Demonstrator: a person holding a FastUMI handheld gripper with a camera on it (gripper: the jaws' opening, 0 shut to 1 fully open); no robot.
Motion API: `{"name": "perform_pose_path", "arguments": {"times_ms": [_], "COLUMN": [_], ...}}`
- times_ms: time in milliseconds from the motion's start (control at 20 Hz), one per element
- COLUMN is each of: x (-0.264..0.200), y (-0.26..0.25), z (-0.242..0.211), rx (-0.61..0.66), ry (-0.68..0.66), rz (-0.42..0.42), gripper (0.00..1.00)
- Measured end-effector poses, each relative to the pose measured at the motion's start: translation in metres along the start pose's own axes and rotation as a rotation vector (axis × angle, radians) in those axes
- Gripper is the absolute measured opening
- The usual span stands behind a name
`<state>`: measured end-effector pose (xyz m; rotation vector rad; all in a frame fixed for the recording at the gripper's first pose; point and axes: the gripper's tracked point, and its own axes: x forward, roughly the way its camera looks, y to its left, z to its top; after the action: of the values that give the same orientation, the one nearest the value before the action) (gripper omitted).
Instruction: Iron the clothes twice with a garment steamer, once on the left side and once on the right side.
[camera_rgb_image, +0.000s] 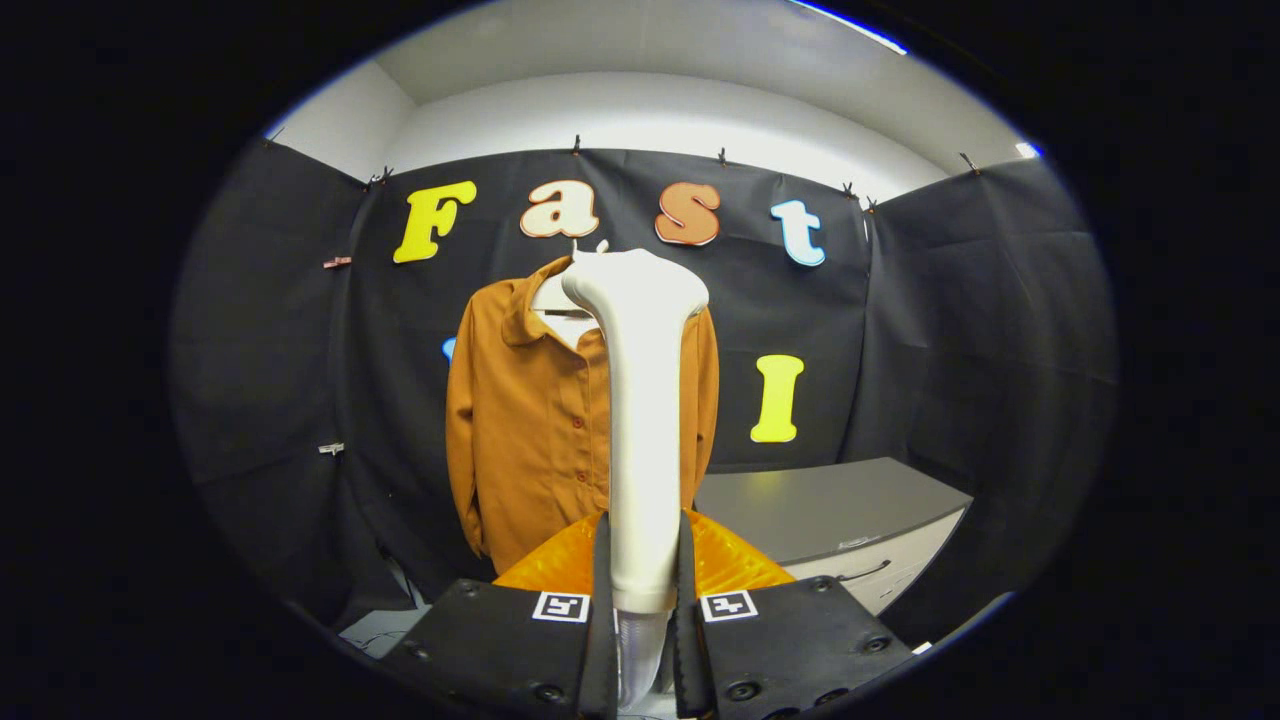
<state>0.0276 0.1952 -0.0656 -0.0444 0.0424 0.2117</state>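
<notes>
Black gripper (640, 600) fingers clamp the white plastic garment steamer (638, 400); a loose hold could let it twist against the far rust-orange buttoned shirt (530, 430)

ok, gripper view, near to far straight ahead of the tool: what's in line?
Black two-finger tool shut on the white plastic garment steamer → orange-brown button-up shirt on a hanger → black cloth booth wall.

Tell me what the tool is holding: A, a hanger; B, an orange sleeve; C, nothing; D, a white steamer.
D: both fingers of the tool press on the handle of the white steamer, which stands upright in front of the orange shirt.
</notes>
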Motion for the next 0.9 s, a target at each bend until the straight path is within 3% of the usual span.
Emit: {"name": "perform_pose_path", "arguments": {"times_ms": [900], "x": [-0.014], "y": [-0.082], "z": [0.039], "rx": [0.042], "ry": [-0.077], "rz": [-0.039], "gripper": [0.26]}}
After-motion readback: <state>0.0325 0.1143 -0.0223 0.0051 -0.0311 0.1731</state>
